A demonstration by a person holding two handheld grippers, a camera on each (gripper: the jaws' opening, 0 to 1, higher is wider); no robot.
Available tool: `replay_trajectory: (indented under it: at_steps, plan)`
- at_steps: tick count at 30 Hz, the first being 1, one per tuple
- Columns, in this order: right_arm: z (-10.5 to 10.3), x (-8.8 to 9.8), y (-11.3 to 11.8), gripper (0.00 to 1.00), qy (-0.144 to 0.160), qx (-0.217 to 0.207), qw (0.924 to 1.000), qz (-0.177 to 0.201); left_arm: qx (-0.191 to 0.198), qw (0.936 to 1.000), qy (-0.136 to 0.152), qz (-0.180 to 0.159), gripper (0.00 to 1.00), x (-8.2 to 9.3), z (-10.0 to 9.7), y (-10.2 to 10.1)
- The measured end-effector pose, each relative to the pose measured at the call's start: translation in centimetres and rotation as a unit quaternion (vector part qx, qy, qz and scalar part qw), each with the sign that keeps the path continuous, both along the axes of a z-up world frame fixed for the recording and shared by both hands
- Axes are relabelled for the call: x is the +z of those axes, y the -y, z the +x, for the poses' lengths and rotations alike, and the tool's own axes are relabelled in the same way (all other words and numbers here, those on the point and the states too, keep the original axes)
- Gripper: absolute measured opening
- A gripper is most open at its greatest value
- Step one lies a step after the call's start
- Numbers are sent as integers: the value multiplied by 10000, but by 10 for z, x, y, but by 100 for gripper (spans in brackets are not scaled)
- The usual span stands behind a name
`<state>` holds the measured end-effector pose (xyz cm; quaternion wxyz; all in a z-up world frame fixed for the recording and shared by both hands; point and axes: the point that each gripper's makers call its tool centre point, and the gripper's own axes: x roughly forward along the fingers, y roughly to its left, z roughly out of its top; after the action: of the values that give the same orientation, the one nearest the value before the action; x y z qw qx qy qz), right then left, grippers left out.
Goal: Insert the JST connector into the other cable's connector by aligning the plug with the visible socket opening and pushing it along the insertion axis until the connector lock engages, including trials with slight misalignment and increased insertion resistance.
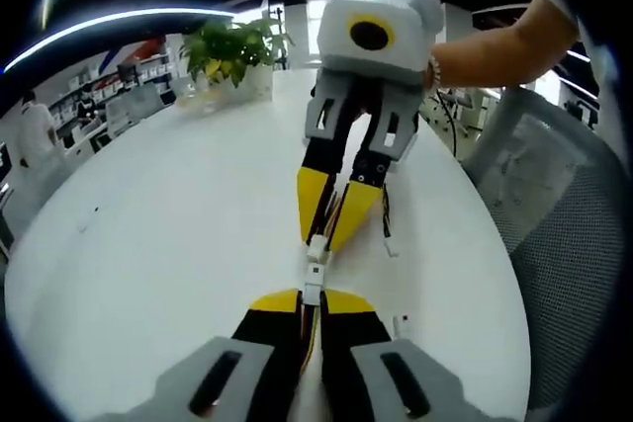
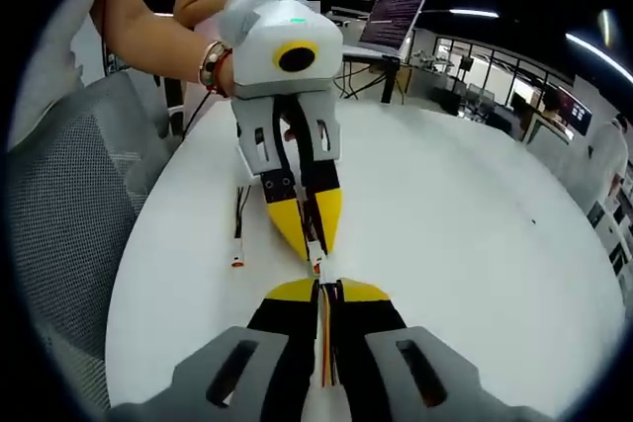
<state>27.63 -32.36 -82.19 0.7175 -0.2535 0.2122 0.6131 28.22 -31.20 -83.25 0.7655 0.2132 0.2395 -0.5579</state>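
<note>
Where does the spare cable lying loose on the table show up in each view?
Left gripper view: spare cable right of centre, beside the right gripper.
Right gripper view: spare cable left of centre, beside the left gripper.
Shared landmark: the joined connectors between both grippers.

Table (image 1: pixel 168 214): round, white, glossy top; seen in both the left and right gripper views.
Far edge, left gripper view: potted green plant (image 1: pixel 233 54) standing on the table.
Loose on top, left gripper view: spare cable (image 1: pixel 388 224) with a white connector, lying flat beside the hand-held grippers.
Right gripper view: same sort of spare cable (image 2: pixel 238 234), dark wires, small connector at the near end.
Beside table: grey mesh chair (image 1: pixel 564 234).
</note>
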Motion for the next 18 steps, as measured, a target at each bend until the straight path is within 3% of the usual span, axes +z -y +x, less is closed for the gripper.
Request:
replay_trajectory:
  at_steps: [18]
  plan:
    - [-4,-6,0,3,68,136,9997,-197,-23,10000,38,-60,0,7,-1,0]
